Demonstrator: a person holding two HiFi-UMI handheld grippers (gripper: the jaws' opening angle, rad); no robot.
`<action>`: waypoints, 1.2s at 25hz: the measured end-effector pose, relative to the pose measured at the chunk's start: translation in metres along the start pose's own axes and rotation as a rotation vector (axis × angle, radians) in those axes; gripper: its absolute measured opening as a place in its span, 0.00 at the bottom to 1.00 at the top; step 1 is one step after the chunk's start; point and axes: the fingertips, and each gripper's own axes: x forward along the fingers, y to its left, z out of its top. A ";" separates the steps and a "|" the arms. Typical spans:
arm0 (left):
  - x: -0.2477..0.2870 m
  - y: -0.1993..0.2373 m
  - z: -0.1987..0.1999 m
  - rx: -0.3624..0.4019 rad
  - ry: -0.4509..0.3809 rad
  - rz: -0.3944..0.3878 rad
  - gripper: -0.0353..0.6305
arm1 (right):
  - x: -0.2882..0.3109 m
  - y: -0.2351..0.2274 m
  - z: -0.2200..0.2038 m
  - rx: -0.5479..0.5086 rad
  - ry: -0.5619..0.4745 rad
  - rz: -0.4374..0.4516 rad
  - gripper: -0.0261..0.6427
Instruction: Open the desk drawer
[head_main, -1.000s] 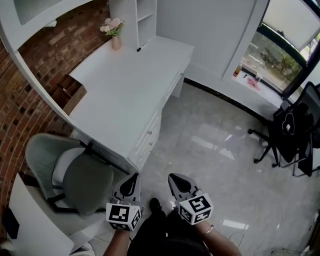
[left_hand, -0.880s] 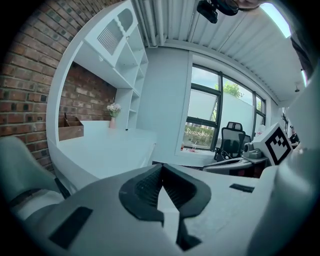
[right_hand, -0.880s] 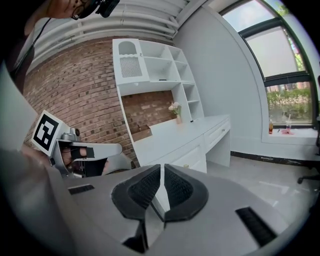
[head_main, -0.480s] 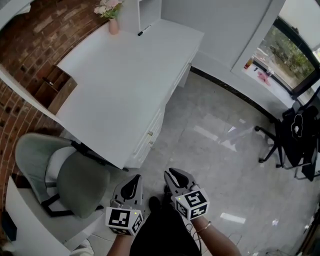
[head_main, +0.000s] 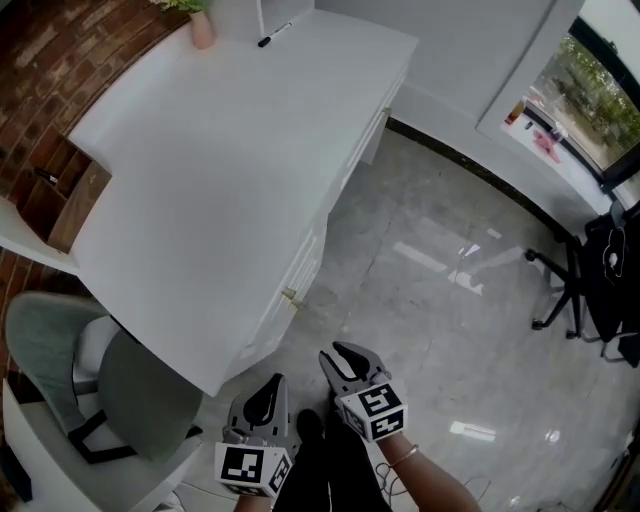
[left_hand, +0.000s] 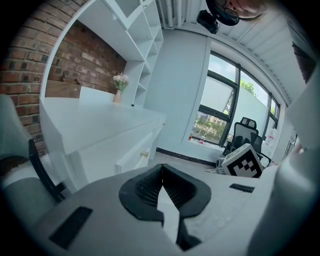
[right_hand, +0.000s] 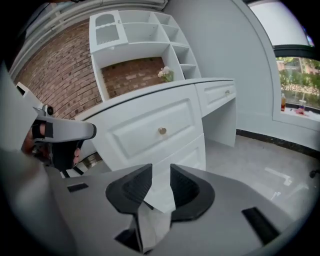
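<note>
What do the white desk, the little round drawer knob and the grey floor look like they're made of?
White desk: probably painted or laminated board; smooth, even white, with panelled drawer fronts.
Small round drawer knob: looks like brass-toned metal, by its golden sheen.
Grey floor: likely polished stone or glazed tile; glossy, with bright reflections.

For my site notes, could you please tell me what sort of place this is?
Probably a home office: a white desk, shelves above it, and a black office chair by the window.
</note>
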 end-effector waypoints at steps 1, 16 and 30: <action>0.008 0.002 -0.006 -0.009 0.006 0.001 0.07 | 0.009 -0.004 -0.007 0.001 0.012 0.006 0.21; 0.093 0.034 -0.057 0.028 0.094 0.013 0.07 | 0.132 -0.042 -0.067 -0.067 0.147 0.084 0.24; 0.132 0.041 -0.086 0.048 0.200 0.035 0.07 | 0.206 -0.066 -0.103 -0.135 0.260 0.140 0.26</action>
